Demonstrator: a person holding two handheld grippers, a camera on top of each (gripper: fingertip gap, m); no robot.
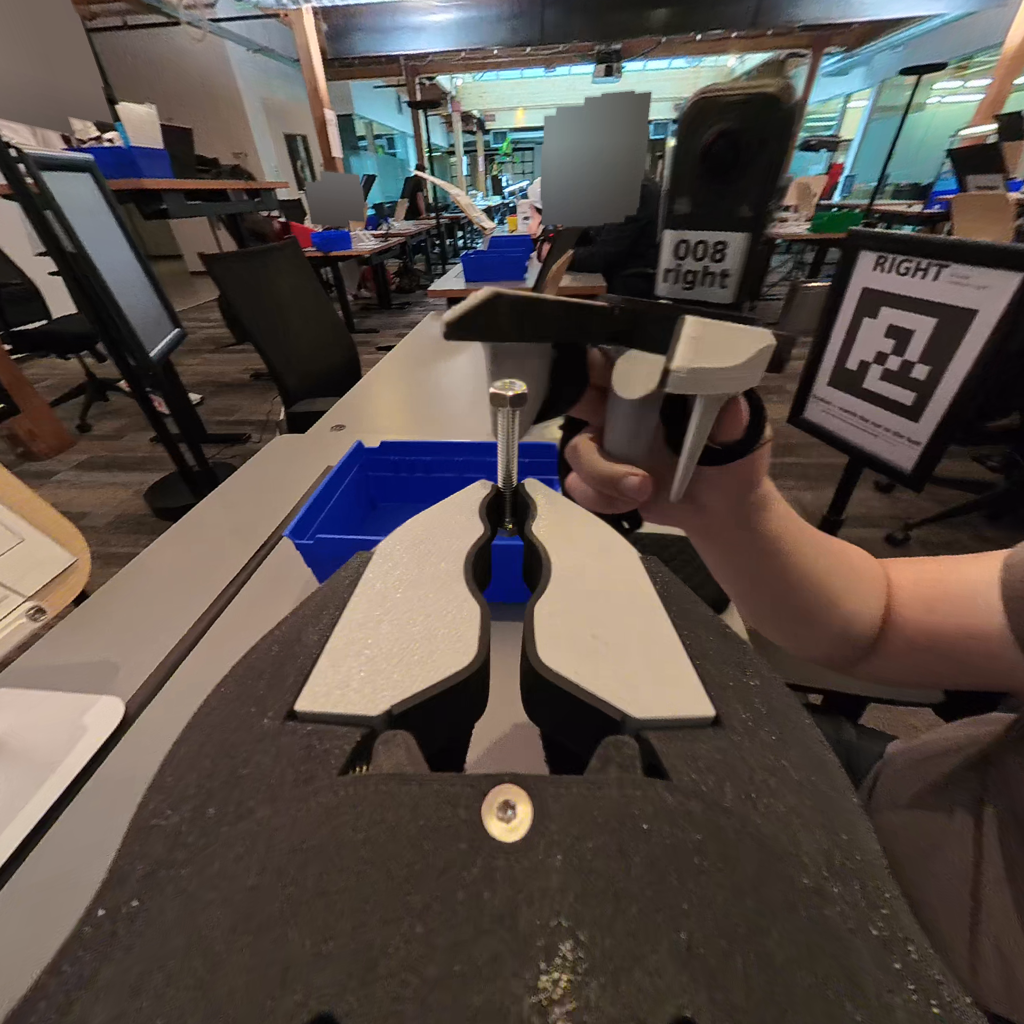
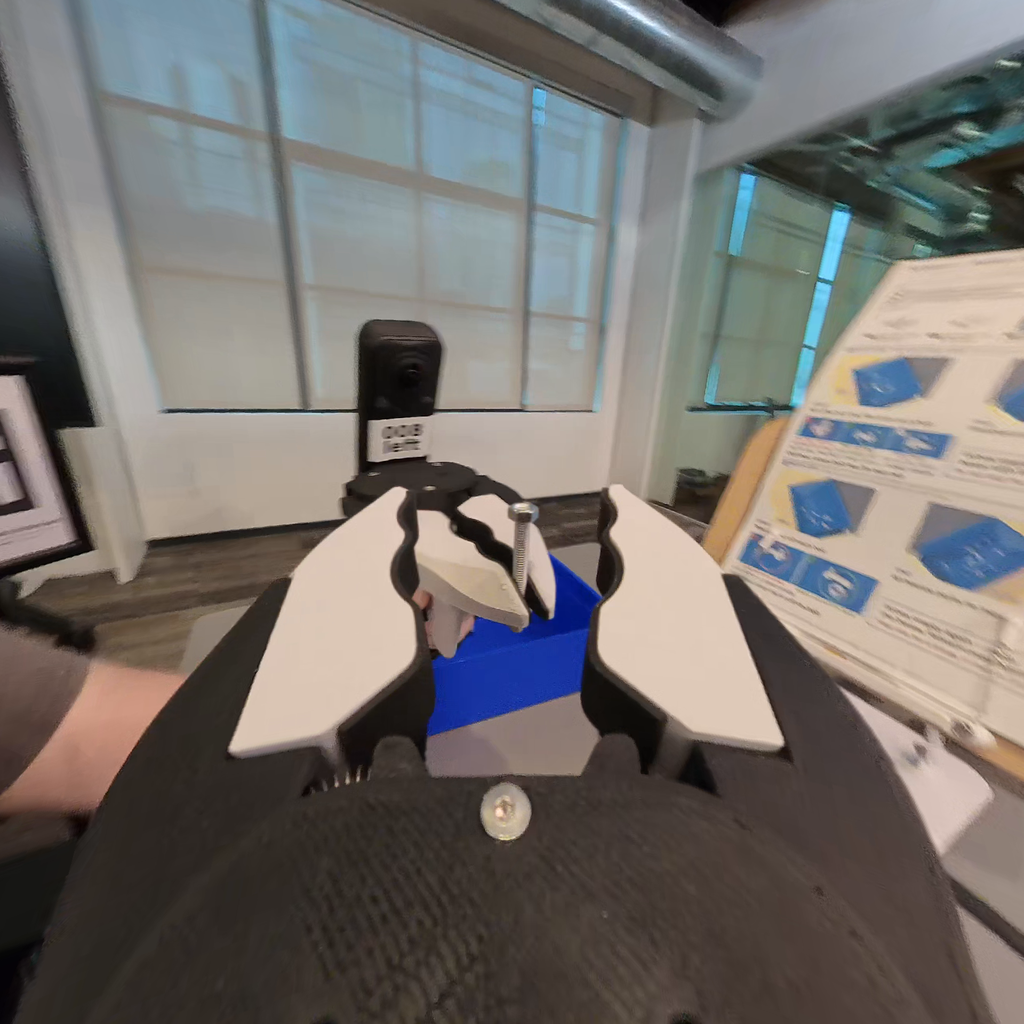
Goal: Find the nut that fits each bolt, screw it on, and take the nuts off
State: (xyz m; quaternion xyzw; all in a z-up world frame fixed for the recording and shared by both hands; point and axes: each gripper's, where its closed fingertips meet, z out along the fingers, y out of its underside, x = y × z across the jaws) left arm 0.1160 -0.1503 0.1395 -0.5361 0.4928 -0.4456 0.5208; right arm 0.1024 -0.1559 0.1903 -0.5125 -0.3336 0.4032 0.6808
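My left gripper (image 1: 507, 490) is shut on the lower end of a silver bolt (image 1: 507, 443), which stands upright with its hex head on top. No nut shows on its thread. An open blue bin (image 1: 410, 498) sits on the table just behind it. My right gripper (image 2: 504, 532) is open and empty, with its jaws wide apart, and is aimed at the bolt (image 2: 521, 548) from slightly above. In the left wrist view the right gripper (image 1: 460, 318) hovers above and behind the bolt head, held by a hand. The left gripper (image 2: 533, 612) shows over the bin (image 2: 510, 665).
The grey table (image 1: 388, 399) runs away from me. A framed sign with a black-and-white marker (image 1: 903, 354) stands at the right. A screen on a stand (image 1: 105, 249) and a black chair (image 1: 277, 332) are at the left. An instruction board (image 2: 886, 498) leans nearby. About 5 cm separates my left fingertips from my right.
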